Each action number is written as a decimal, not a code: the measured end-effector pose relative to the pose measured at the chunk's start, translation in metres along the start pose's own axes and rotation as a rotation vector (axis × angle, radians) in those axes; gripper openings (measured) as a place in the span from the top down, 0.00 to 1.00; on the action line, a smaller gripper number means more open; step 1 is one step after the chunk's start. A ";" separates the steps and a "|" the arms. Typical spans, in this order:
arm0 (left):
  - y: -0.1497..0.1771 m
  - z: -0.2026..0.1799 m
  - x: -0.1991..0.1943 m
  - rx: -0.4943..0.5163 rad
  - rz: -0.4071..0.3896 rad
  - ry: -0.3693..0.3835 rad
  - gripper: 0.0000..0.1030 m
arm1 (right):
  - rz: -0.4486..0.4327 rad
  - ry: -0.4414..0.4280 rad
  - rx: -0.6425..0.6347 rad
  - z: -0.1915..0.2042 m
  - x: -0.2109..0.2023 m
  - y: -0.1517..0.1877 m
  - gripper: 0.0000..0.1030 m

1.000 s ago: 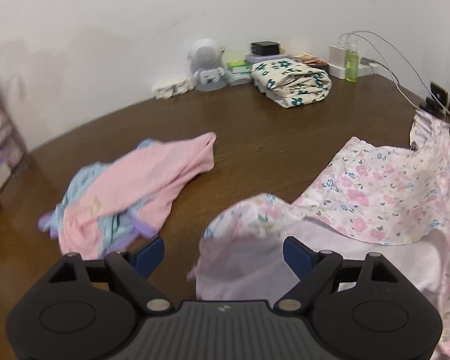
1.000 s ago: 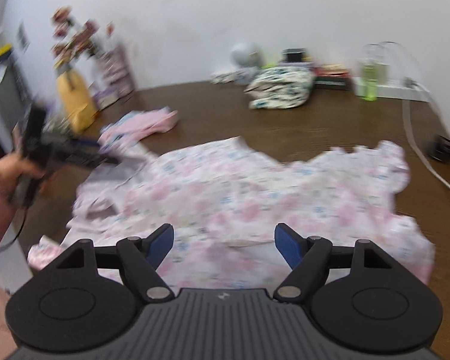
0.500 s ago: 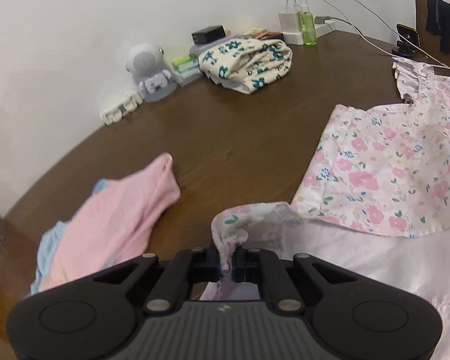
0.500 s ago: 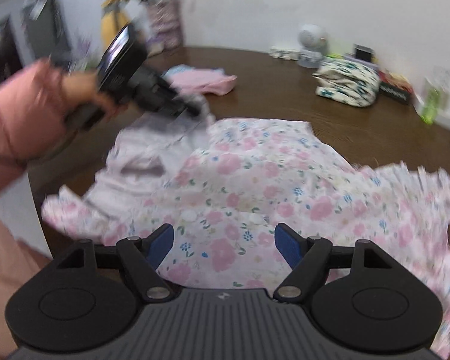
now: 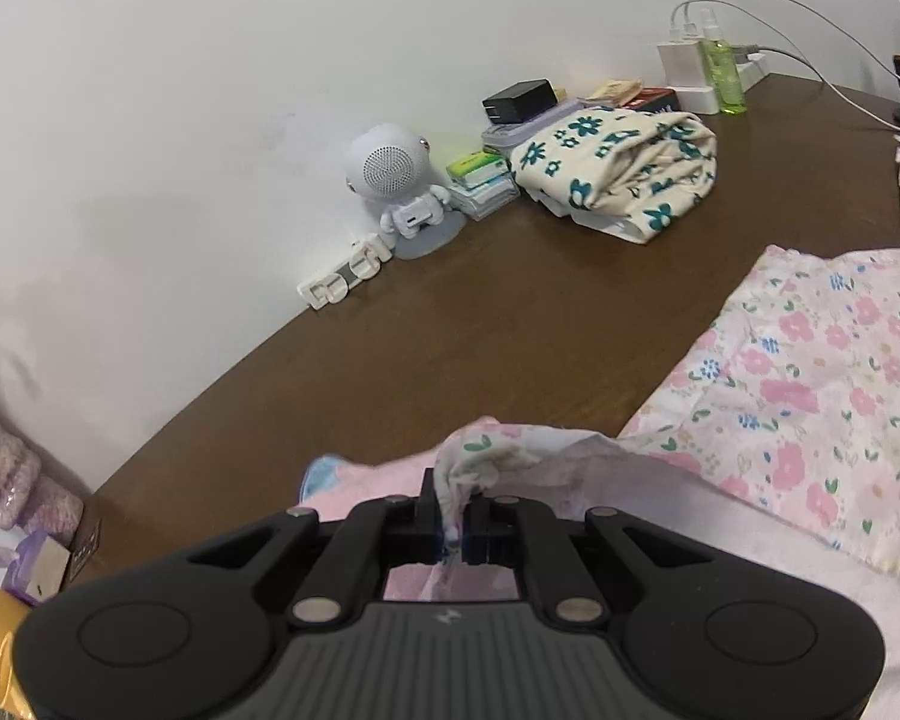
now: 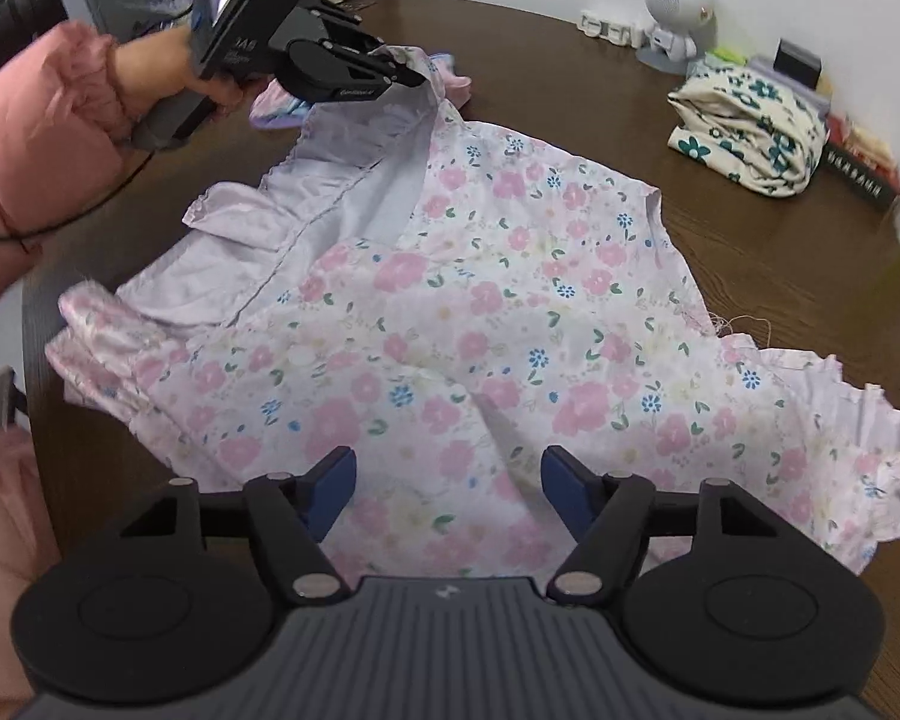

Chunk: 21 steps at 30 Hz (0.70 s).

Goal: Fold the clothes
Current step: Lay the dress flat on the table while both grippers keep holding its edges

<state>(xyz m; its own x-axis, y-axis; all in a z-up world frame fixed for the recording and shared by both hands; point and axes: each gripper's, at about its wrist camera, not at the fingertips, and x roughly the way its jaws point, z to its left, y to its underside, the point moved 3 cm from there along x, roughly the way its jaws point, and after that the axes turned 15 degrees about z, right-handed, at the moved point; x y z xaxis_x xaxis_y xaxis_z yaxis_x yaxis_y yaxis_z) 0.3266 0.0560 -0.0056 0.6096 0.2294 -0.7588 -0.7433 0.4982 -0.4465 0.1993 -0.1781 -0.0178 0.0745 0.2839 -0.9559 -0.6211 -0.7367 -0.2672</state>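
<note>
A pink floral garment point(image 6: 480, 312) lies spread on the brown table point(image 6: 780, 264), its pale lining showing at the left. My left gripper point(image 5: 457, 519) is shut on a corner of the floral garment point(image 5: 810, 384) and holds it lifted above the table; it also shows in the right wrist view point(image 6: 414, 75), pinching that corner at the far left. My right gripper point(image 6: 447, 486) is open and empty, hovering over the near edge of the garment.
A folded cream garment with teal flowers point(image 5: 624, 168) sits at the back by the wall, beside a small white robot speaker point(image 5: 396, 180), a stack of books point(image 5: 480, 180) and a green bottle point(image 5: 723, 78). A pink and blue garment point(image 6: 282, 108) lies beyond the left gripper. Cables point(image 5: 810, 18) run at far right.
My left gripper closed on the garment's corner and lifted it up and to the left. My right gripper stayed open and swung to face the garment from the near side.
</note>
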 end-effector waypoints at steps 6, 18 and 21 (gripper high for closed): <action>-0.008 0.003 0.007 0.000 -0.007 0.010 0.96 | 0.031 -0.159 0.048 -0.014 0.017 -0.029 0.44; -0.017 0.011 0.019 -0.051 0.021 -0.009 0.96 | -0.013 -0.307 -0.086 0.018 -0.025 0.004 0.99; -0.020 0.012 0.020 -0.073 0.022 -0.017 0.96 | -0.069 -0.342 -0.118 0.027 -0.052 0.035 0.99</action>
<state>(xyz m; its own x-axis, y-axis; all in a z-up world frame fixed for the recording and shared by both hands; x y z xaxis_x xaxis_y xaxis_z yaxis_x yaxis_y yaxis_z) 0.3568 0.0604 -0.0066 0.5969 0.2545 -0.7609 -0.7744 0.4306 -0.4635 0.1527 -0.2027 0.0257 -0.1648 0.5095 -0.8445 -0.5282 -0.7687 -0.3607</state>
